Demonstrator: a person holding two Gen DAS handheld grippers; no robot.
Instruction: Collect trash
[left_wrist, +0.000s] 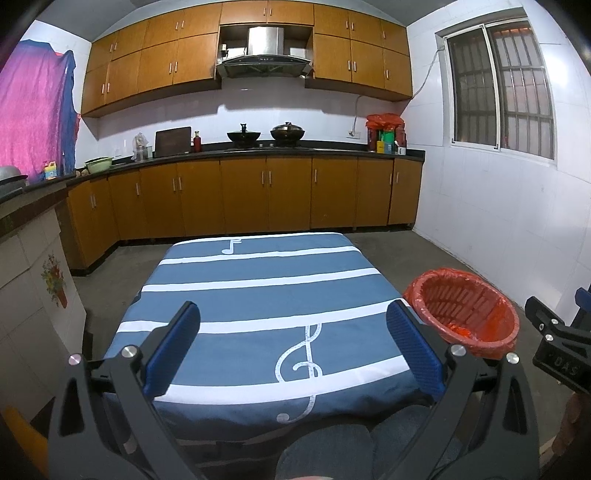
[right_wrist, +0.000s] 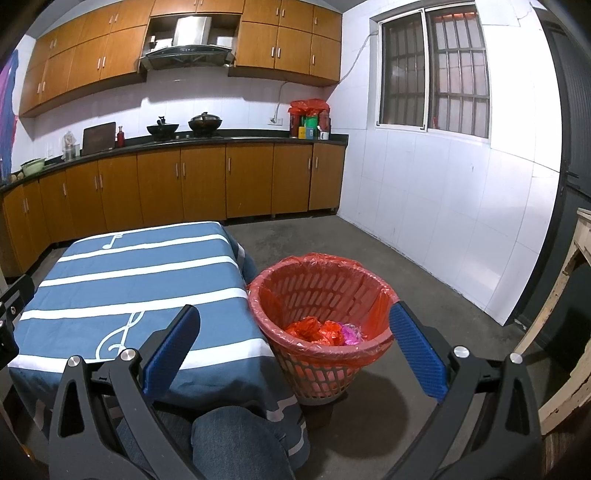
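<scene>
The left wrist view looks forward from the near edge of the table (left_wrist: 258, 295), low over the cloth, facing the counter (left_wrist: 258, 151). The right wrist view sits further right, looking down into the bin (right_wrist: 321, 354) close below. Both share table, bin (left_wrist: 465, 317), counter (right_wrist: 221, 138) and window (left_wrist: 502, 88).

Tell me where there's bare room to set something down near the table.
The whole blue striped tablecloth top is bare, from the near edge to the far edge facing the wooden cabinets. The grey concrete floor between the red-lined mesh bin and white tiled wall is free. Tightest spot: where the bin stands by the table's right edge.
</scene>
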